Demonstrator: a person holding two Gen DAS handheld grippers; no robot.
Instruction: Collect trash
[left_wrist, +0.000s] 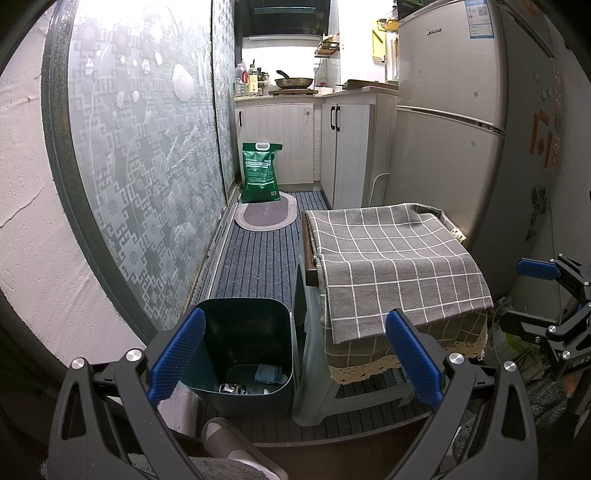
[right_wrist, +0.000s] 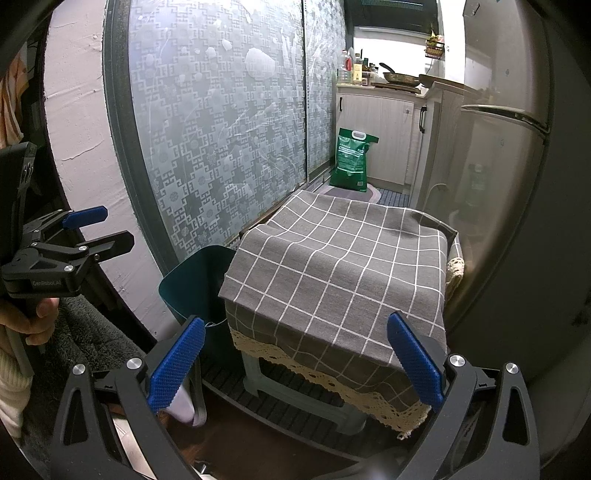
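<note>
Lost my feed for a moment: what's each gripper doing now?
Left gripper: open, holding nothing.
Right gripper: open, holding nothing.

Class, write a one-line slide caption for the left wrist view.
Open left gripper above a dark green bin holding scraps, beside a checked-cloth-covered stool.

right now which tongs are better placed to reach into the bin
Left. The left tongs are open and look straight down into the dark green bin, with the trash at its bottom in view. The right tongs face the checked cloth, which hides most of the bin.
</note>
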